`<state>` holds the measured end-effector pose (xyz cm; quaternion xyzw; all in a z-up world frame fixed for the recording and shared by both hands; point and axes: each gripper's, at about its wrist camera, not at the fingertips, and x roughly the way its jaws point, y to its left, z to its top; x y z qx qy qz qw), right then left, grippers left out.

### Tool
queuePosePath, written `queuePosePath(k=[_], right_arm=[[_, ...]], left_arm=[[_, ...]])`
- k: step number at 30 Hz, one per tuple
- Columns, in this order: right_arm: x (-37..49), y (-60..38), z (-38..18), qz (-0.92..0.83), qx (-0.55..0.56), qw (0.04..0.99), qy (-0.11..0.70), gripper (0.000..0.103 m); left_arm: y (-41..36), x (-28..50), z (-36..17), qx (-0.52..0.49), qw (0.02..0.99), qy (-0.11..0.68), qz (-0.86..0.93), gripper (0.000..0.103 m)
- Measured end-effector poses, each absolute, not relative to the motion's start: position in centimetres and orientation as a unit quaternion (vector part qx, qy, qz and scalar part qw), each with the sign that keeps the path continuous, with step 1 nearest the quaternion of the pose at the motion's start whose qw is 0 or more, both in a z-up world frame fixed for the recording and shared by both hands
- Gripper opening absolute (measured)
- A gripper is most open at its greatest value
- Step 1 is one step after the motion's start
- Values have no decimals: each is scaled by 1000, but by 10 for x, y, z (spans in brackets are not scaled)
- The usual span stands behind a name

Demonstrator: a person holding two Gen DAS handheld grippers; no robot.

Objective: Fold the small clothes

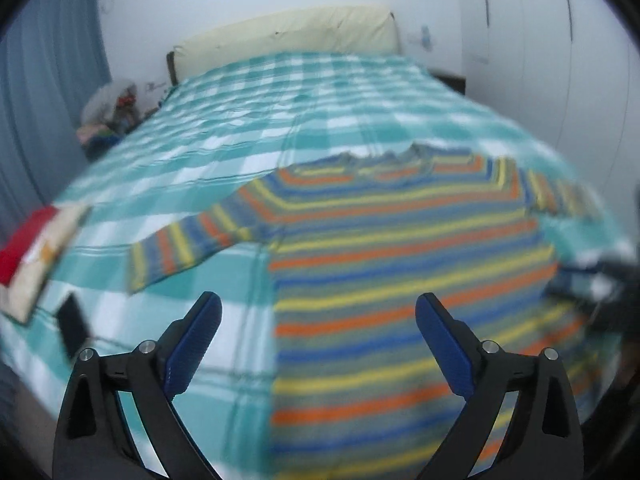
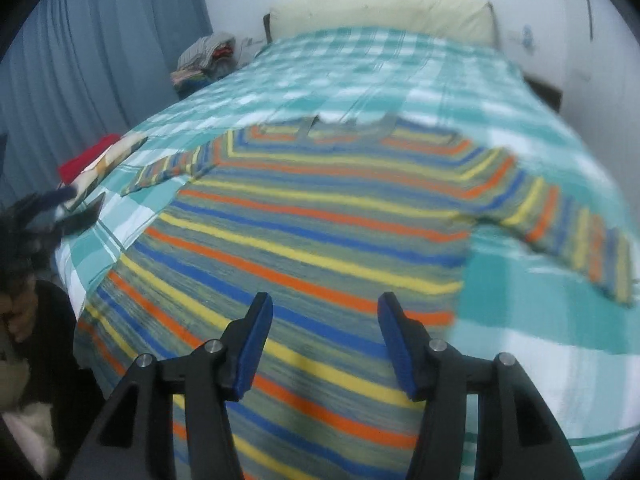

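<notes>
A small striped sweater (image 1: 400, 248) in orange, yellow, blue and grey lies flat on the checked bed cover, both sleeves spread out and the collar toward the headboard. In the right wrist view the same sweater (image 2: 320, 232) fills the middle of the picture. My left gripper (image 1: 318, 306) hangs above the sweater's lower left edge, jaws wide apart, nothing between them. My right gripper (image 2: 325, 306) hovers over the sweater's lower body, jaws apart and empty. The left gripper's dark shape (image 2: 60, 212) shows at the far left of the right wrist view.
The bed (image 1: 248, 120) has a teal and white checked cover and a cream headboard (image 1: 288, 36). A folded red and cream cloth (image 1: 36, 256) and a dark flat object (image 1: 72, 328) lie at the left edge. A pile of clothes (image 2: 208, 60) sits beside the bed by blue curtains.
</notes>
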<state>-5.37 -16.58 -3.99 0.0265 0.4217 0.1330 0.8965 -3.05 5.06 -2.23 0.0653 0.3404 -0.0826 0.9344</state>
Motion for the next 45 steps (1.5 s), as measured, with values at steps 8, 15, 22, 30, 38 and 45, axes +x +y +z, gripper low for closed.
queuePosePath(k=[8, 15, 22, 30, 38, 45], right_arm=[[-85, -190, -74, 132, 21, 872, 470, 54], [-56, -372, -28, -37, 127, 904, 407, 55], [-6, -523, -67, -119, 298, 846, 426, 55], [12, -508, -68, -127, 227, 847, 464, 3], [0, -508, -64, -149, 220, 854, 446, 23], [-28, -527, -60, -124, 331, 836, 420, 45]], left_arm=[[58, -8, -81, 24, 930, 361, -67, 98], [55, -14, -83, 17, 932, 354, -74, 98], [48, -11, -93, 46, 929, 362, -60, 98], [48, -3, -102, 44, 922, 383, -51, 98], [50, -3, -102, 41, 923, 379, -53, 98], [48, -2, -103, 45, 921, 383, -52, 98]])
